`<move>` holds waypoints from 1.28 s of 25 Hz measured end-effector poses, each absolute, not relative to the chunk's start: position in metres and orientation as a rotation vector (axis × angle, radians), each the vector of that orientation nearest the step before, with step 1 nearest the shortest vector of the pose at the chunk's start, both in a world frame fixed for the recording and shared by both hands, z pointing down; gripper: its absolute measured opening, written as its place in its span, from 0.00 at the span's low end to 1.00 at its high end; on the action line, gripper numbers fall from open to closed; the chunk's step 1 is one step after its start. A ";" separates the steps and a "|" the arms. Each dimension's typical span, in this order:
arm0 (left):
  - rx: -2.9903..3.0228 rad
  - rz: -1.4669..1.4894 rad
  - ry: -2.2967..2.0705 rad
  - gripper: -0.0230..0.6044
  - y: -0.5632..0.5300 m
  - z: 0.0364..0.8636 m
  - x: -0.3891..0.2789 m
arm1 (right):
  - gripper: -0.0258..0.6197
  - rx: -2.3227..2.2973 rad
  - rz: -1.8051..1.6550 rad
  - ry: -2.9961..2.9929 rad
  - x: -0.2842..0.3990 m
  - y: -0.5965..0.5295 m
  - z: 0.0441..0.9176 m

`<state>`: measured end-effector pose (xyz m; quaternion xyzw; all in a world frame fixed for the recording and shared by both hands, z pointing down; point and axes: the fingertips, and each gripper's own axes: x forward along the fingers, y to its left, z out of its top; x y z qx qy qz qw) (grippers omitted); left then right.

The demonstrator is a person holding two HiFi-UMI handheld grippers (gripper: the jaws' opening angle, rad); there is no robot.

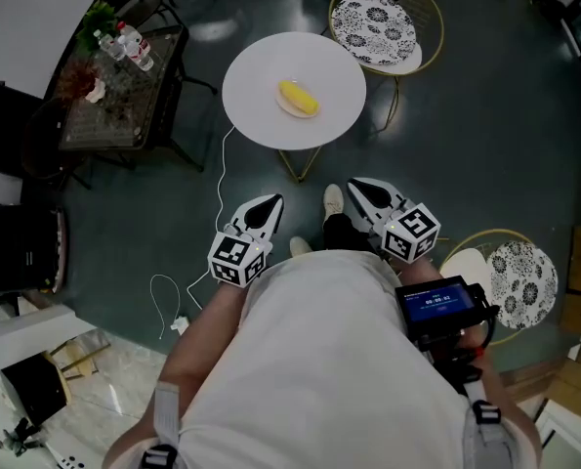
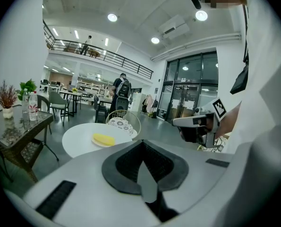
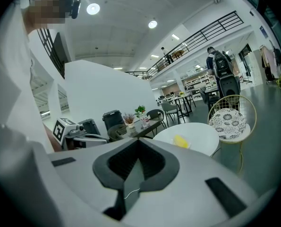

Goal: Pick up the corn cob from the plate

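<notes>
A yellow corn cob (image 1: 298,98) lies on a small plate (image 1: 284,103) in the middle of a round white table (image 1: 256,76). Both grippers hang well short of the table, close to my body, and touch nothing. My left gripper (image 1: 269,203) points toward the table with its jaws shut and empty. My right gripper (image 1: 356,187) is beside it, jaws also together and empty. From the left gripper view the corn cob (image 2: 104,139) sits ahead and left of the left gripper (image 2: 141,151). In the right gripper view the corn cob (image 3: 180,141) is ahead and right of the right gripper (image 3: 137,151).
A wire chair with a patterned cushion (image 1: 376,18) stands behind the table, and another (image 1: 517,274) is at my right. A dark glass-top side table (image 1: 114,86) with bottles and plants is at the left. A white cable (image 1: 168,301) trails on the floor. A person with a backpack (image 2: 122,90) stands far off.
</notes>
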<state>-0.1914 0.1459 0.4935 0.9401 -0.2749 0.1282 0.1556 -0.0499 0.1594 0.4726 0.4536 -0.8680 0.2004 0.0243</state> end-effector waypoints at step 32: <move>2.592 0.425 -0.802 0.05 0.111 0.504 -0.060 | 0.05 1.370 0.707 -2.695 0.087 0.127 0.489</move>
